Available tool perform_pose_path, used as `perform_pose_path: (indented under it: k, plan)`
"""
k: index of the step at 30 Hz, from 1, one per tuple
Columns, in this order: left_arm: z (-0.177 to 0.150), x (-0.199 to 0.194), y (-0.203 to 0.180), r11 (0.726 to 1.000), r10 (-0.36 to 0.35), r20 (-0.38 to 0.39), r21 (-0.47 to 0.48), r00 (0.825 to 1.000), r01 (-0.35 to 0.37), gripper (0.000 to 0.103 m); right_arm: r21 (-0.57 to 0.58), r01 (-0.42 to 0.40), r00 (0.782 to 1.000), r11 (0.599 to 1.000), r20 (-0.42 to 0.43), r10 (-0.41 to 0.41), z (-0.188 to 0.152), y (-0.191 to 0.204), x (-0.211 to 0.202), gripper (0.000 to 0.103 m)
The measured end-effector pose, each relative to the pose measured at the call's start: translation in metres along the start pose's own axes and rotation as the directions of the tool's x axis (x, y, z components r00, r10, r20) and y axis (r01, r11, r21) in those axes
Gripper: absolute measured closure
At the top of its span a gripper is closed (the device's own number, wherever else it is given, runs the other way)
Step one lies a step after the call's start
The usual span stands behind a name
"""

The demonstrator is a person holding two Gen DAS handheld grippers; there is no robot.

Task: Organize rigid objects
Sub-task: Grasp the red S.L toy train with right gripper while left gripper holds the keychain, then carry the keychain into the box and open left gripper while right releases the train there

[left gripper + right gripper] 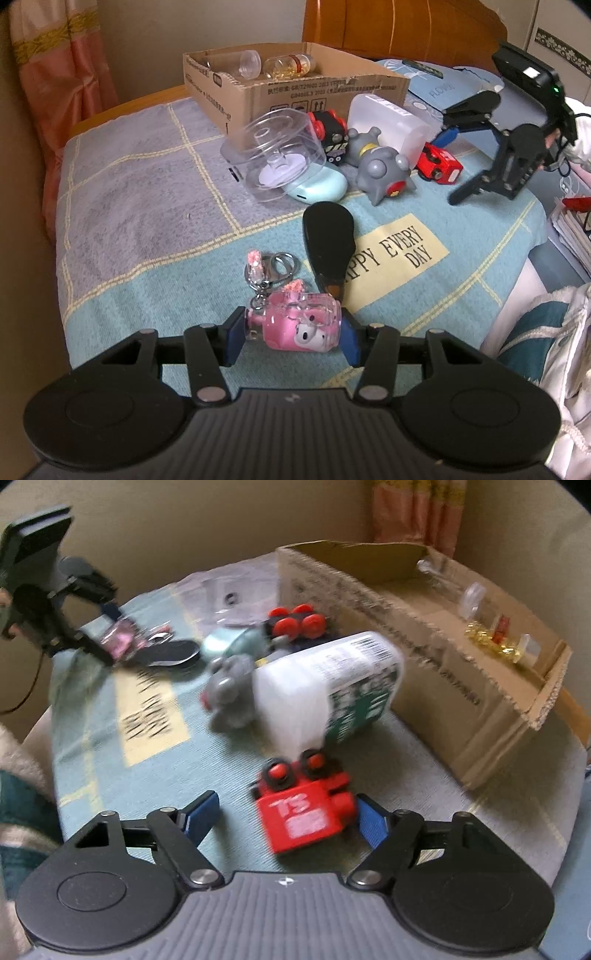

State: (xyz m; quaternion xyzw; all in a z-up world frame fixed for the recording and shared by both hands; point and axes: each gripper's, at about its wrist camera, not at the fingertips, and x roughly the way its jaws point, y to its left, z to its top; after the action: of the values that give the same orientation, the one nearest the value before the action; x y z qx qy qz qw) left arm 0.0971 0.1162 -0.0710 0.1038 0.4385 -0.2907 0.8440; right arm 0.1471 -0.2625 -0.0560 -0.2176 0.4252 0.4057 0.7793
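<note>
My left gripper (291, 338) has its blue pads closed on a pink keychain bottle (301, 325) low over the blanket; it also shows in the right wrist view (118, 640). My right gripper (286, 818) is open, with a red toy car (303, 812) lying between its fingers against the right pad; the same car shows in the left wrist view (439, 164). A cardboard box (295, 92) at the back holds a clear jar and a capsule bottle. A grey toy figure (376, 170), a white plastic bottle (388, 122), a black toy car with red wheels (328, 134) and a clear round tub (273, 155) lie in front of the box.
A black oval case (327, 236) lies just beyond the keychain. A mint green case (317, 186) sits under the clear tub. The blanket's front and right edges drop off near a stack of papers (572, 229). A wooden headboard (399, 26) stands behind.
</note>
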Motion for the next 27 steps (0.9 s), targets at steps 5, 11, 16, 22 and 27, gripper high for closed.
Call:
perform_pose_path:
  k: [5, 11, 16, 22, 27]
  plan:
    - [0.0, 0.0, 0.0, 1.0, 0.004, -0.001, 0.0, 1.0, -0.004, 0.052, -0.013, 0.034, 0.999, 0.999, 0.007, -0.034, 0.002, 0.004, 0.001, 0.02]
    - [0.001, -0.001, -0.001, 1.0, 0.011, 0.002, -0.008, 1.0, -0.011, 0.053, 0.012, 0.039, 0.999, 0.999, 0.017, -0.04, 0.004, 0.001, 0.0, 0.036]
    - [0.001, -0.004, -0.003, 1.0, 0.015, -0.001, -0.006, 1.0, -0.015, 0.053, 0.027, 0.064, 0.998, 0.998, 0.01, -0.065, 0.004, 0.005, -0.004, 0.047]
    - [0.007, -0.012, -0.01, 0.999, 0.033, -0.001, 0.017, 0.999, -0.033, 0.053, 0.016, 0.081, 0.997, 0.997, -0.001, -0.081, 0.002, 0.014, -0.012, 0.047]
    - [0.02, -0.025, -0.02, 0.996, 0.037, -0.018, 0.079, 0.999, -0.036, 0.053, -0.021, 0.098, 0.995, 0.995, -0.004, -0.098, 0.006, 0.021, -0.026, 0.047]
